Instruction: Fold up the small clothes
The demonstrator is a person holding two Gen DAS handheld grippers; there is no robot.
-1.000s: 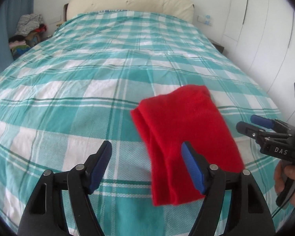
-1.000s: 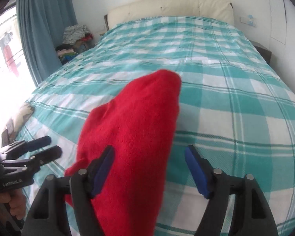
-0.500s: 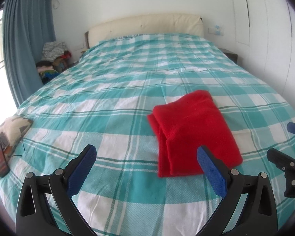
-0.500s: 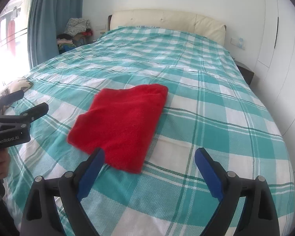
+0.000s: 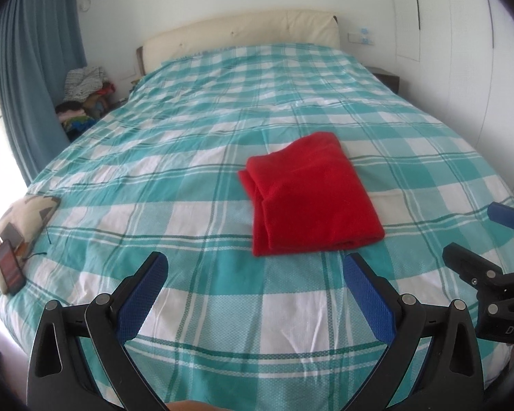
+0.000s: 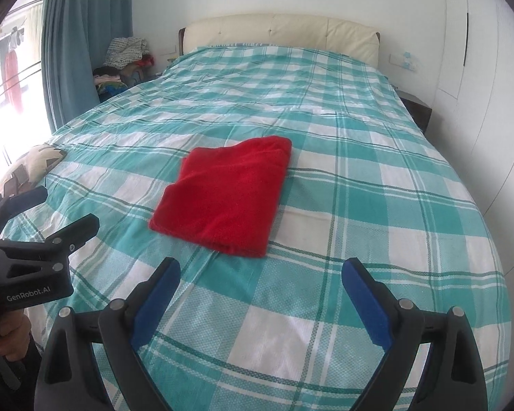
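A red garment (image 5: 311,195) lies folded into a flat rectangle on the teal checked bedspread (image 5: 195,157); it also shows in the right wrist view (image 6: 226,195). My left gripper (image 5: 255,291) is open and empty, held back from the garment's near edge. My right gripper (image 6: 260,294) is open and empty, also back from the garment. Each gripper shows at the edge of the other's view: the right one (image 5: 476,239) and the left one (image 6: 48,212).
A patterned cushion (image 5: 20,215) with a phone (image 5: 8,267) on it sits at the bed's left edge. A pile of clothes (image 6: 126,58) stands by the blue curtain (image 6: 82,41). A cream headboard (image 6: 281,34) and white wardrobe doors (image 6: 490,68) bound the bed.
Both grippers have pulled back and up from the red garment, which now lies free and folded on the bed. The jaws have opened wider.
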